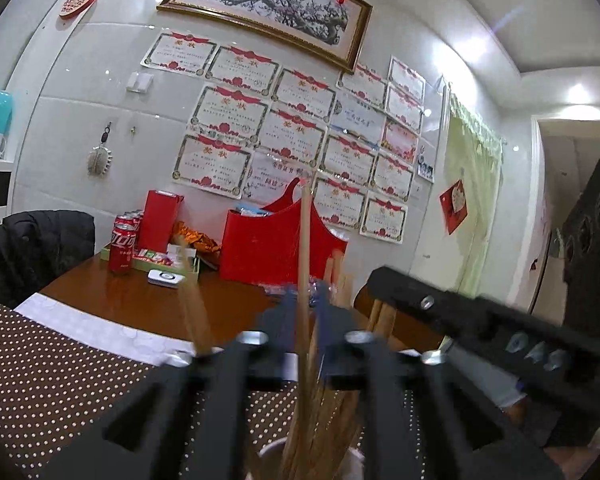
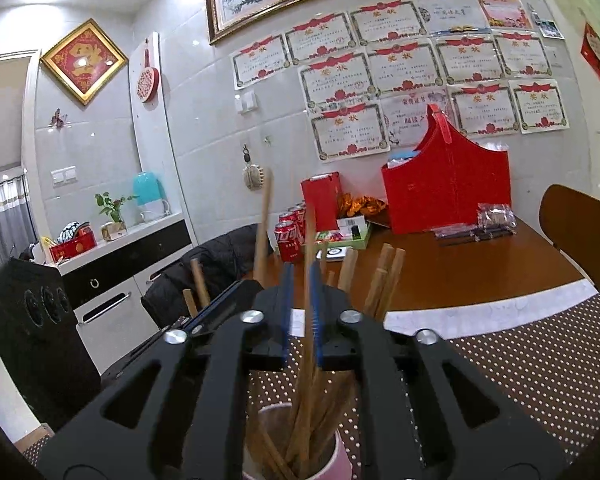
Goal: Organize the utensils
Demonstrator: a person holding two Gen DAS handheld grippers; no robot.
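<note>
A: We have the left gripper (image 1: 303, 300) above the cup (image 1: 350, 462) of wooden chopsticks (image 1: 320, 412). Its jaws stand apart, and one tall chopstick (image 1: 305, 248) rises upright through the gap between them. We see space on either side of it, so nothing is gripped there.

B: Same on our side. The right gripper (image 2: 300, 300) hangs over that pinkish cup (image 2: 342, 460), its blue-padded jaws parted, with a chopstick (image 2: 309, 280) standing loose in the gap. The pads do not press on it.

A: Where do we place the cup?

B: It sits on the brown dotted placemat (image 2: 520, 360) at the near edge of the wooden table (image 2: 480, 264). The bundle leans out of it in several directions, and a longer wooden handle (image 2: 265, 220) pokes up to the left.

A: We also see the right gripper's black body crossing the right of the left wrist view, just beside the bundle.

B: Further back on the table stand the red cola cans (image 2: 290, 236), a red gift bag (image 2: 322, 200) and the red basket (image 2: 448, 192) against the tiled wall. A dark jacket (image 1: 36, 248) is draped over the chair at the table's left end.
</note>
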